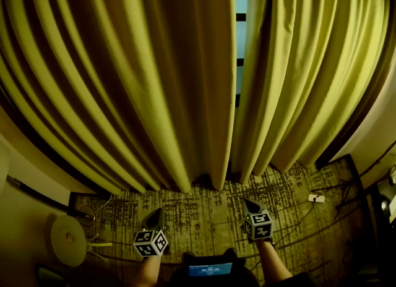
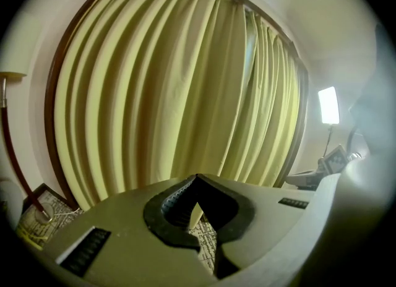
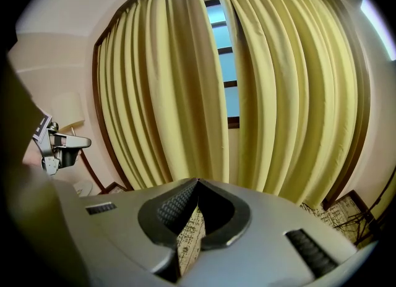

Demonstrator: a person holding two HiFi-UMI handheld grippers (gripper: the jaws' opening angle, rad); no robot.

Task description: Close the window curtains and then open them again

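Two yellow-green pleated curtains hang to the floor. The left curtain (image 1: 124, 75) and the right curtain (image 1: 309, 69) nearly meet, with a narrow gap (image 1: 239, 38) showing the window between them. My left gripper (image 1: 154, 218) is low over the carpet, in front of the left curtain, shut with nothing in it and apart from the cloth. My right gripper (image 1: 250, 206) is low in front of the gap, also shut and empty. In the left gripper view the left curtain (image 2: 161, 94) fills the frame. In the right gripper view the gap (image 3: 224, 63) shows blue window panes.
A patterned carpet (image 1: 210, 218) lies below the curtains. A round lamp base (image 1: 68, 239) and cables sit at the lower left. A cable and a white plug (image 1: 316, 198) lie at the right. A dark wooden frame (image 1: 346, 137) borders the window.
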